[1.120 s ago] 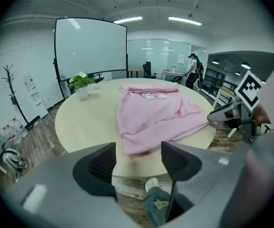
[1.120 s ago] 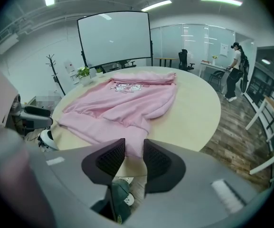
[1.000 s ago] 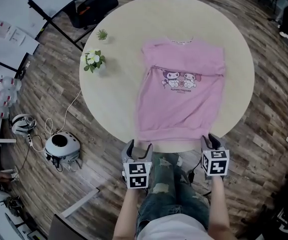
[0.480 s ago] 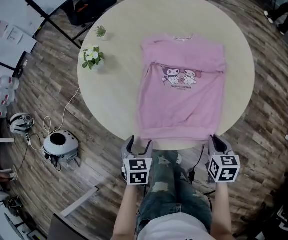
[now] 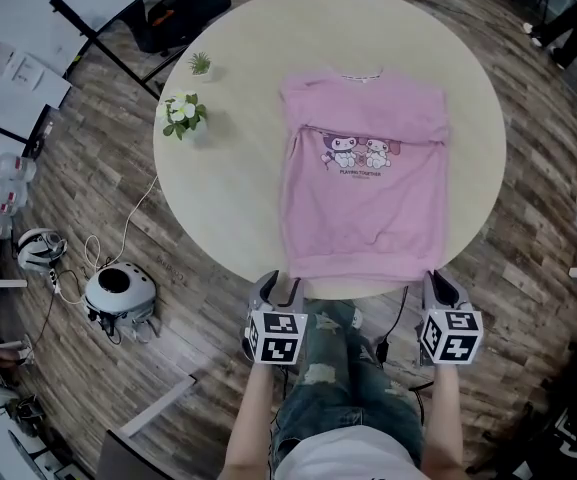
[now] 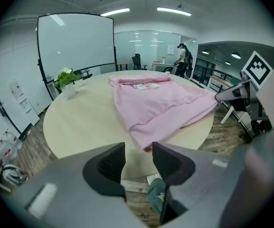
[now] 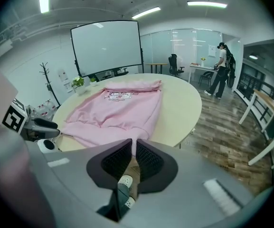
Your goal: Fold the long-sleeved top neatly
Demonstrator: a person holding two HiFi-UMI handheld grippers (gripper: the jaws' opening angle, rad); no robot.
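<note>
Drawn back, right hand-held gripper (image 7: 132,147) clamps hem of pink top (image 5: 363,203).

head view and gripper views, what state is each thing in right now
pink top: flat on the table, print up, sleeves folded in, body not yet folded
left tongs: open, at the hem's left corner, gripping nothing
right tongs: shut on the hem's right corner
flower pot: upright
small plant: upright
</note>
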